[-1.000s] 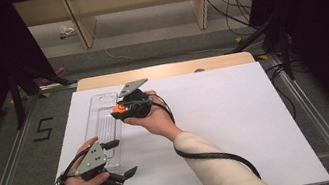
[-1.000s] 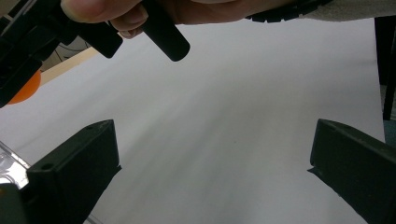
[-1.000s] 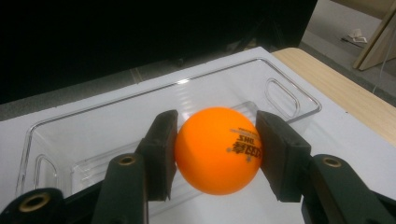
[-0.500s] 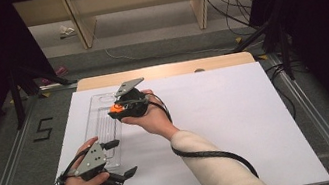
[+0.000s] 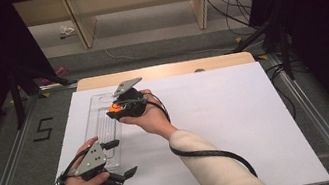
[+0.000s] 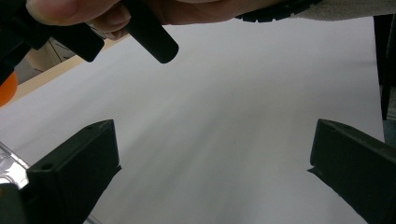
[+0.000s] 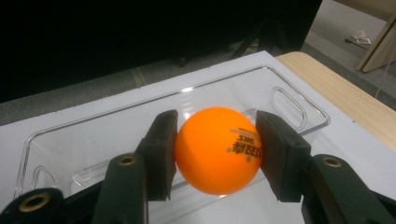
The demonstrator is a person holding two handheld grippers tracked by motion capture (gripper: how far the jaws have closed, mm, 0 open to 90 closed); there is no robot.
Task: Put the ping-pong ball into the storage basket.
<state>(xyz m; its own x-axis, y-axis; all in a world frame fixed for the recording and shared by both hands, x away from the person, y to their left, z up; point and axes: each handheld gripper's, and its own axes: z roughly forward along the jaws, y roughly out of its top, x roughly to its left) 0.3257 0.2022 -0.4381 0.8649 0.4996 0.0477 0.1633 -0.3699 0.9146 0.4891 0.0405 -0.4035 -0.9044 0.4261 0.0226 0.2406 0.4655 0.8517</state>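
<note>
An orange ping-pong ball with dark print sits squeezed between the two black jaws of my right gripper. In the high view that right gripper hovers over the far half of a clear plastic tray, with the ball at its tip. The tray lies directly beneath the ball and looks empty. My left gripper rests near the tray's near end, jaws spread wide with nothing between them. In the left gripper view, white sheet lies beyond the left gripper.
A white sheet covers the table; a wooden strip shows along its far edge. Black stand legs and cables lie on the floor beyond. The right gripper's cable trails across the sheet.
My right gripper has carried the ball a little to the left, farther over the tray. The left gripper has stayed where it was.
</note>
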